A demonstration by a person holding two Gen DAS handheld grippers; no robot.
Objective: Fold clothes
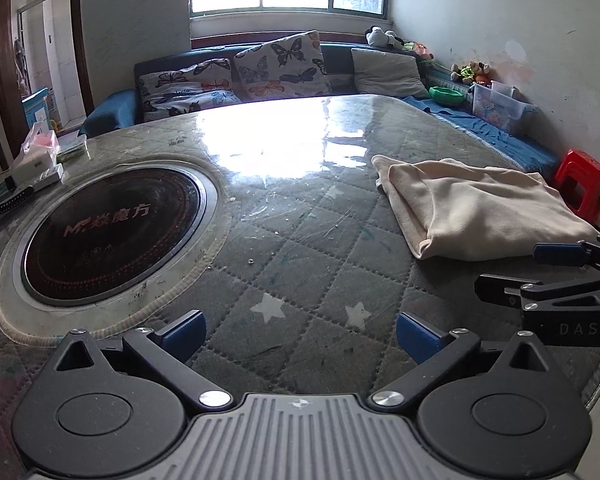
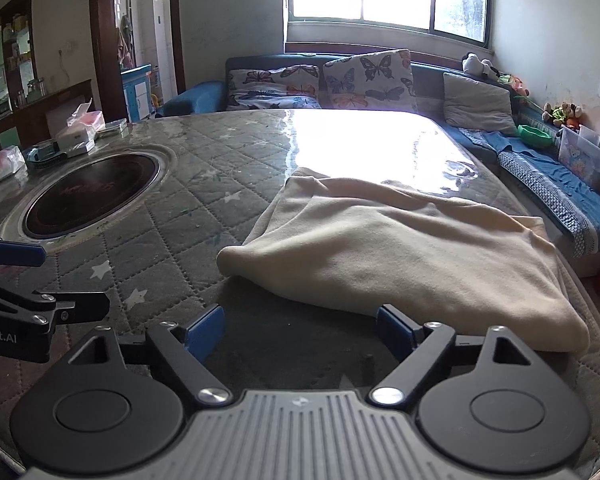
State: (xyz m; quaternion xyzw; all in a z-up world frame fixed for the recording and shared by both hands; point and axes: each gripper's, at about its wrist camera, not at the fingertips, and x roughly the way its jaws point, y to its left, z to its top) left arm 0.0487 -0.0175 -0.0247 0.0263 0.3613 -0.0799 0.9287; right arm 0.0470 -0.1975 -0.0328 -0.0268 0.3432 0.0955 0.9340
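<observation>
A: The cloth (image 2: 400,248) lies folded on the table (image 2: 172,184), near its right edge. In the right wrist view it fills the middle; the right gripper (image 2: 300,330) sits just short of its near hem, jaws apart, nothing between them.

B: Does the cloth touch a finger?

A: The right-hand fingertip (image 2: 394,326) sits at the hem; contact cannot be told. The pads do not press on it.

B: And the left wrist view?

A: There the cloth (image 1: 476,208) is off to the right, well apart from the left gripper (image 1: 300,334), whose 2 fingers stand wide over bare quilted table (image 1: 300,240). That view alone shows the red stool (image 1: 582,184) beyond the table's edge, and the hob (image 1: 112,224) large and close.

B: Does each see the other claw?

A: Yes. The right gripper (image 1: 516,270) pokes in from the right edge, beside the cloth's near corner. The left gripper (image 2: 60,280) enters the right view from the left. The right view alone shows the shelves (image 2: 8,64) at far left.
</observation>
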